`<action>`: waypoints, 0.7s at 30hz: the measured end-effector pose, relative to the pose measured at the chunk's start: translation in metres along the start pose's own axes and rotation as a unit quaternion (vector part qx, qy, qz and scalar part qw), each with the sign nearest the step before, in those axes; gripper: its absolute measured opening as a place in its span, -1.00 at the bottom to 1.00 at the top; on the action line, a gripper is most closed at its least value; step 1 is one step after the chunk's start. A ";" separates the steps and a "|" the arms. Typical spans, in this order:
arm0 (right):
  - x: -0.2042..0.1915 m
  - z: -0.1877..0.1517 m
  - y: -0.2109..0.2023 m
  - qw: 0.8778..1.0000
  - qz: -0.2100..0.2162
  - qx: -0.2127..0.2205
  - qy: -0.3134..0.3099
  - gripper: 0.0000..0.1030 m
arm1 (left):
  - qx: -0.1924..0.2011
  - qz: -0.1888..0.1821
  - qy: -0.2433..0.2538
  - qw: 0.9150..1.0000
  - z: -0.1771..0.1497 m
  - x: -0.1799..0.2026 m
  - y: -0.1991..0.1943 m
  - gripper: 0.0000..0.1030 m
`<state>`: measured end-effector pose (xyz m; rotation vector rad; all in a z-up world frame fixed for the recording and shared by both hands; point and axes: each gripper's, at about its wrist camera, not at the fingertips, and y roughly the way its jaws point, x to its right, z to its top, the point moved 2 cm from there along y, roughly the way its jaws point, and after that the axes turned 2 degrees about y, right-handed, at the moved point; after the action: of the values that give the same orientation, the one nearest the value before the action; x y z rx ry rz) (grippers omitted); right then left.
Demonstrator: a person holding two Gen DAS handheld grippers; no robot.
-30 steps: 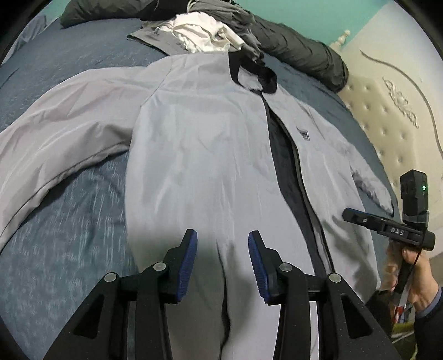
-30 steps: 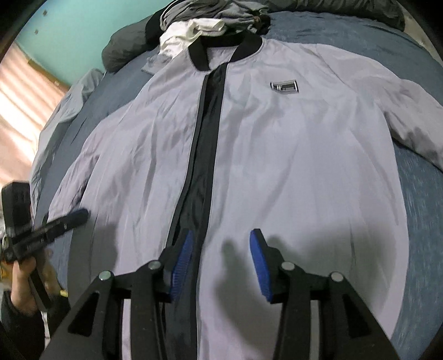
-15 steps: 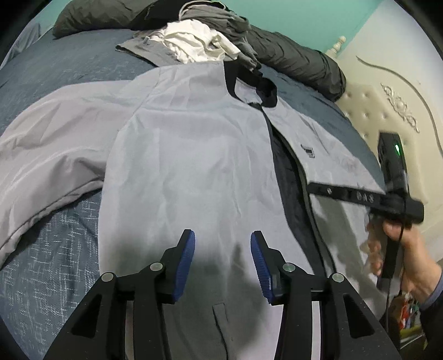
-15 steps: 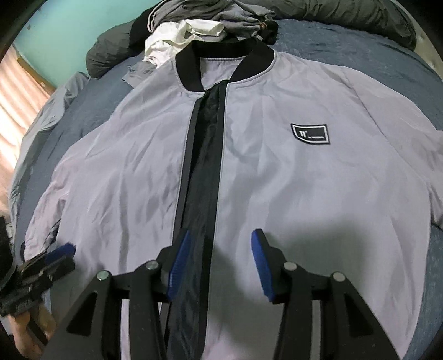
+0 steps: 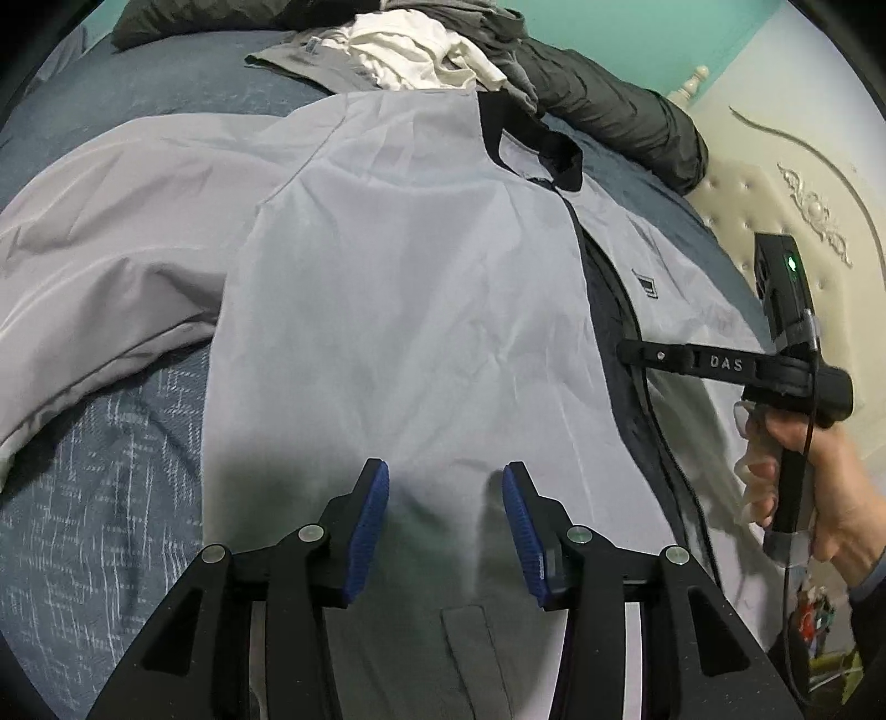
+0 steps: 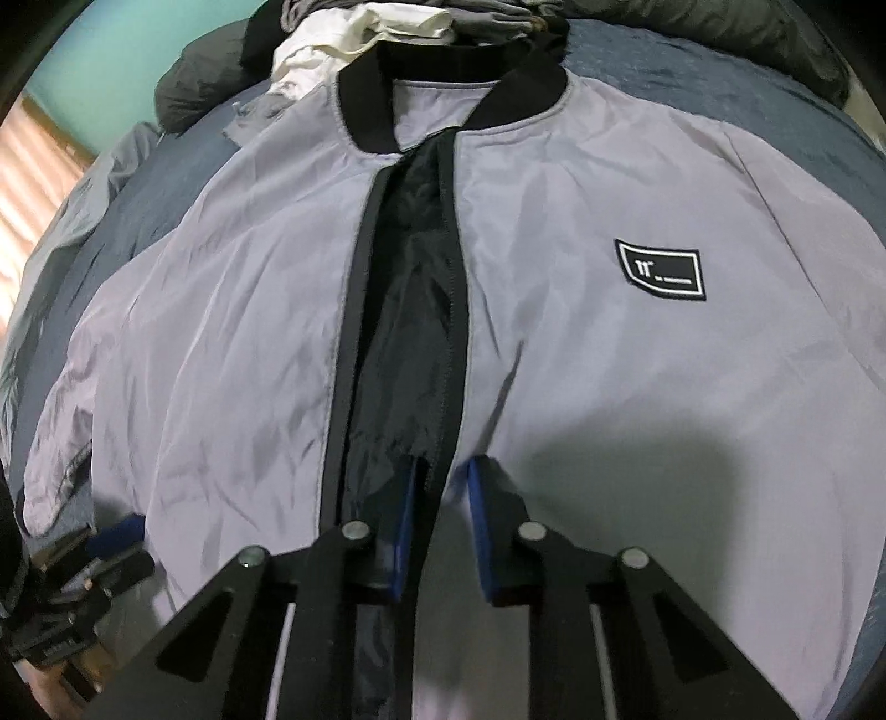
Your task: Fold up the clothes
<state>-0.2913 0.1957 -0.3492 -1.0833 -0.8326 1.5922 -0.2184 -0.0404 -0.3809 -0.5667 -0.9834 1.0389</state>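
A light grey jacket (image 5: 415, 304) with a black collar lies face up on the bed, its zip open over a dark lining (image 6: 410, 310). A black patch (image 6: 659, 268) sits on one chest panel. My left gripper (image 5: 443, 482) hovers open just above the lower part of the other front panel, nothing between its fingers. My right gripper (image 6: 443, 482) is low over the zip opening. Its fingers stand narrowed but apart, with the black zip edge running between them. The left wrist view shows the right gripper (image 5: 628, 352) side-on in a hand (image 5: 819, 476). My left gripper (image 6: 111, 540) shows blurred at the lower left.
The jacket rests on a blue bedspread (image 5: 111, 526). A heap of white and grey clothes (image 5: 410, 50) lies beyond the collar, with a dark padded garment (image 5: 609, 111) beside it. A cream tufted headboard (image 5: 803, 194) borders the bed on the right.
My right gripper has moved in and down to the jacket's zip opening, and its fingers have narrowed. My left gripper has edged forward over the front panel and stayed open.
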 end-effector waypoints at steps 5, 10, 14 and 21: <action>0.013 -0.017 -0.023 0.998 0.037 0.026 0.035 -0.65 | 0.013 -0.007 -0.016 1.000 0.000 -0.007 -0.020 -0.09; 0.015 -0.036 -0.031 0.997 0.058 0.028 0.031 -0.64 | 0.031 -0.006 -0.034 0.999 0.002 -0.021 -0.042 -0.09; 0.012 -0.042 -0.045 0.995 0.087 0.031 0.041 -0.58 | 0.039 0.003 -0.052 0.998 0.001 -0.038 -0.053 -0.09; -0.015 -0.051 -0.049 0.995 0.095 0.010 0.001 -0.30 | 0.049 0.017 -0.081 0.995 -0.002 -0.065 -0.071 -0.09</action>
<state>-0.2253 0.1946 -0.3201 -1.1784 -0.7286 1.7515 -0.1953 -0.1289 -0.3524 -0.4237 -1.0616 1.1721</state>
